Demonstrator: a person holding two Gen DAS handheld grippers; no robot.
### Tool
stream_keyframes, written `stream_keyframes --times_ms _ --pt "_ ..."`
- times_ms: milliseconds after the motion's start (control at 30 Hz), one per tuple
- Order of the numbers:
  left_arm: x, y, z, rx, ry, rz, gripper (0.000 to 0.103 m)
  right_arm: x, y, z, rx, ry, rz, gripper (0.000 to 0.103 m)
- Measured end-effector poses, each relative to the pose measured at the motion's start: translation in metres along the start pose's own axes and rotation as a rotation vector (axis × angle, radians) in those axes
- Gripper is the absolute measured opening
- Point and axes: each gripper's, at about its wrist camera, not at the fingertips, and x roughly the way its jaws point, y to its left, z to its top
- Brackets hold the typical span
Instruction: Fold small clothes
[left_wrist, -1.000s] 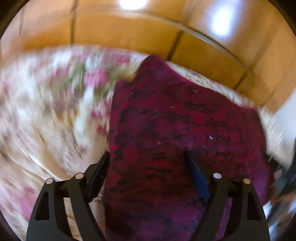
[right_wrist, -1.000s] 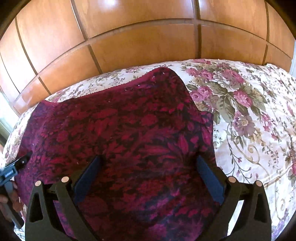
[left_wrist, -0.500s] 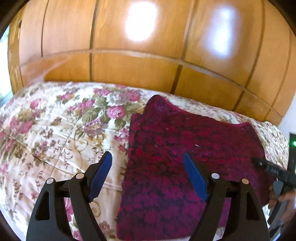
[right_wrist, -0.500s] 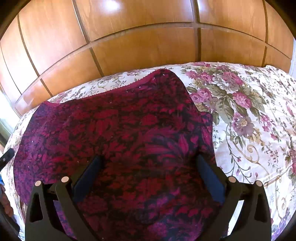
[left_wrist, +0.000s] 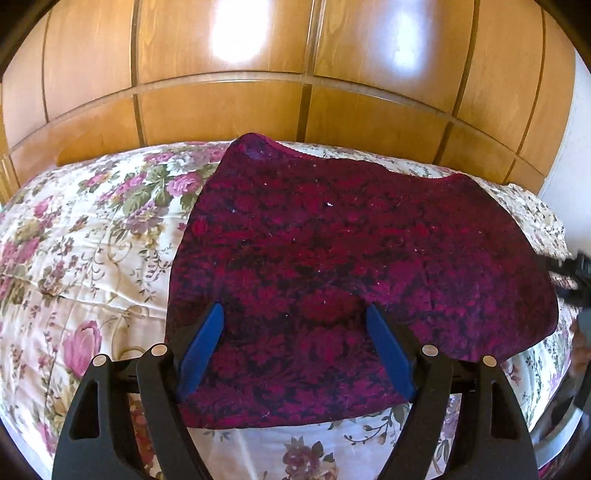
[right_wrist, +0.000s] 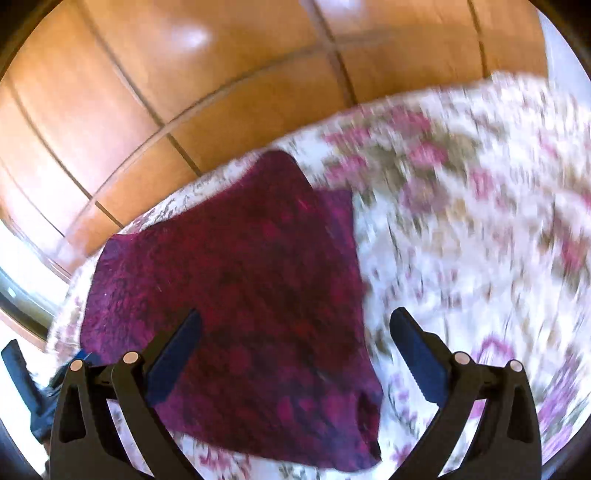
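Observation:
A dark red and magenta patterned garment lies folded flat on a floral bedspread. My left gripper is open and empty, held just above the garment's near half. In the right wrist view the same garment lies at lower left, blurred by motion. My right gripper is open and empty, over the garment's right edge, one finger over the cloth and the other over the bedspread.
A wooden panelled headboard rises behind the bed. The other gripper shows at the right edge of the left wrist view and at the lower left of the right wrist view.
Both grippers have pulled back from the garment, which now lies flat. The left view has steadied and shifted right over the cloth. The right gripper is swinging, blurring its view.

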Motion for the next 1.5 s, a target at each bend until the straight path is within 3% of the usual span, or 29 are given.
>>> stream_keyframes --times_ms 67,300,700,1000,1067,1233,1500 --pt "-0.001 0.0 0.001 -0.011 0.002 0.0 0.079 0.011 -0.014 -0.008 0.057 0.054 0.05 0.101" --pt "-0.02 -0.007 0.012 -0.031 -0.045 -0.056 0.079 0.014 -0.02 -0.021 0.038 0.035 0.095 0.101" --pt "0.003 -0.039 0.012 0.057 0.008 -0.053 0.079 0.021 -0.016 -0.019 0.024 0.091 0.201 0.101" --pt "0.009 -0.044 0.01 0.076 0.015 -0.037 0.079 0.029 -0.01 -0.014 -0.019 0.1 0.188 0.101" --pt "0.01 -0.045 0.01 0.077 0.018 -0.035 0.079 0.031 -0.005 -0.014 -0.046 0.104 0.171 0.098" --pt "0.013 -0.043 0.01 0.073 0.026 -0.041 0.08 0.029 -0.005 -0.016 -0.058 0.124 0.187 0.078" --pt "0.014 -0.04 0.01 0.063 0.03 -0.061 0.08 0.028 -0.004 -0.017 -0.039 0.131 0.193 0.072"
